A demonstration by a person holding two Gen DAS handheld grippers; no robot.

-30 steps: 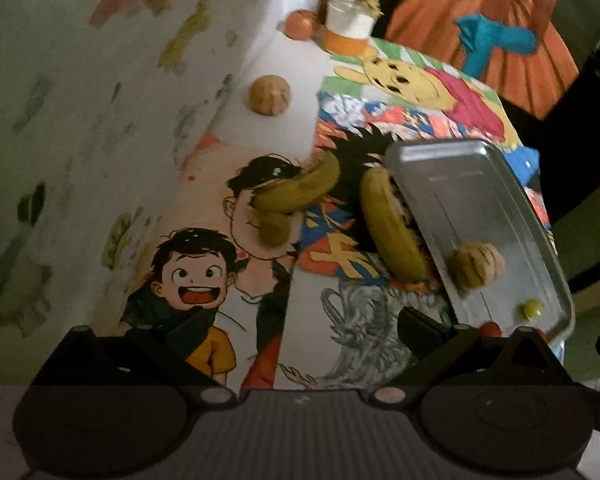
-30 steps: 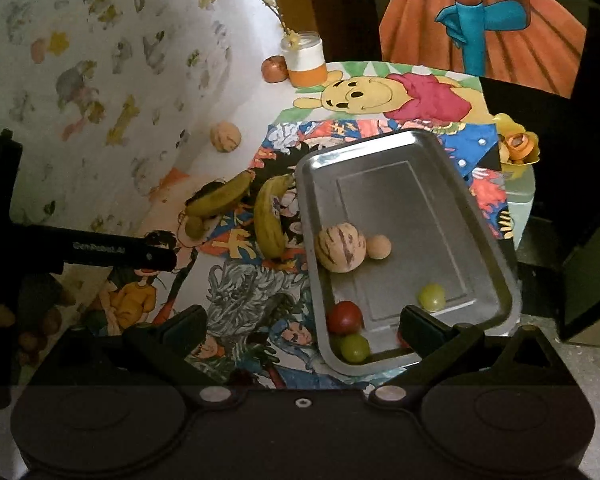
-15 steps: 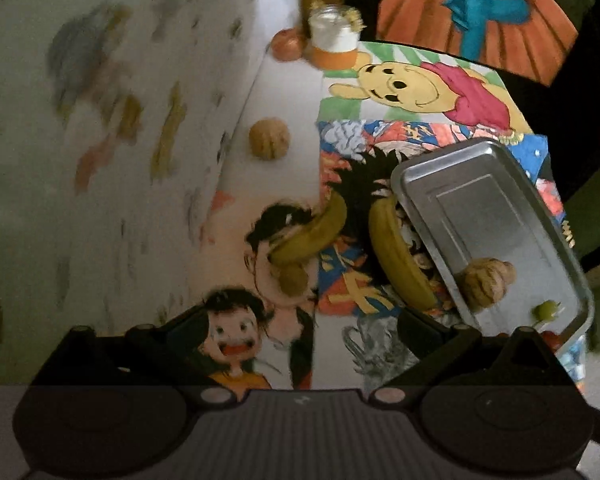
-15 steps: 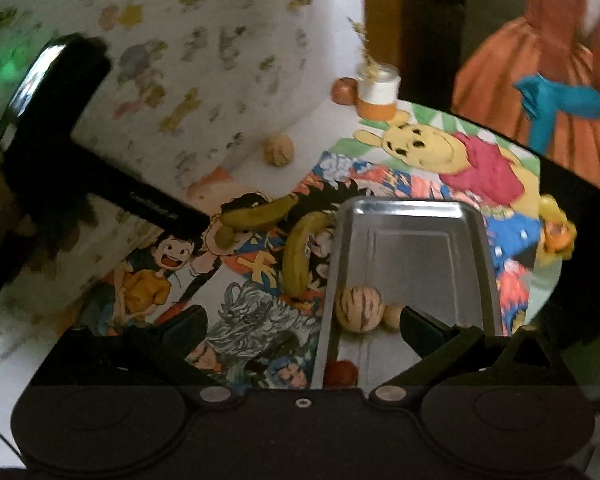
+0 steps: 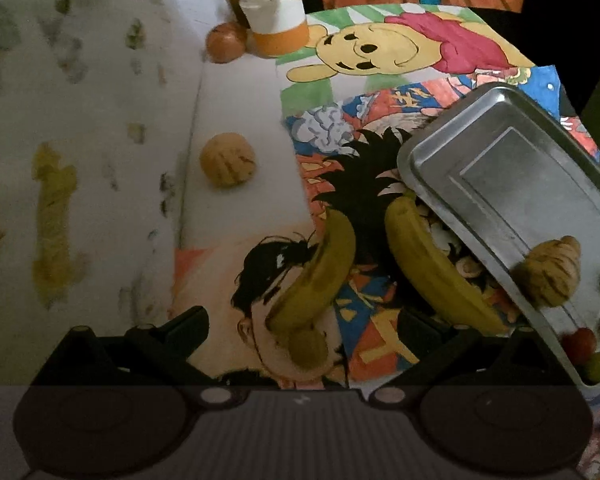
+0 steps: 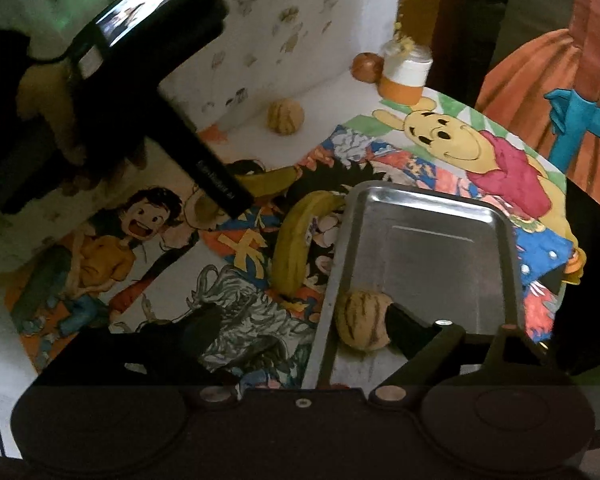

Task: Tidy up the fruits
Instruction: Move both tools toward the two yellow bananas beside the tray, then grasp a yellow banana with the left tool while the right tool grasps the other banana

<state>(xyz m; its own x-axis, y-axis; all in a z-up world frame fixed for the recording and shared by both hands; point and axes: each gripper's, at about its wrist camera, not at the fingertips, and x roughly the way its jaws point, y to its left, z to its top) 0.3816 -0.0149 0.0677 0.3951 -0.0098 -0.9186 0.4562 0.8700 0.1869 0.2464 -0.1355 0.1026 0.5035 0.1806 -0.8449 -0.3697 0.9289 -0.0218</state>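
We see the table (image 5: 240, 208), covered in cartoon pictures, with a patterned wall along its far side. On its right part lies a metal tray (image 6: 428, 240), holding a striped round fruit (image 6: 362, 322) by its near left wall; in the left wrist view small red and green fruits (image 5: 580, 344) show at its near corner. Our left hand-held gripper (image 5: 304, 320) has its jaws standing wide, nothing pressed between them, above a banana (image 5: 316, 276) that lies on the table with a small brownish fruit (image 5: 306, 350) touching its near end. A second banana (image 5: 432, 268) lies just beside the tray's left wall. Our right hand-held gripper (image 6: 300, 320) has just been closing yet stands fairly wide; its right finger is inside the tray just beside the striped fruit, its left finger outside the tray wall, and we cannot tell that anything is gripped. Another striped fruit (image 5: 227, 160) sits alone on bare table near the wall. At the far edge stand a white and orange jar (image 5: 278, 26) and, beside it, an orange-brown round fruit (image 5: 225, 42).
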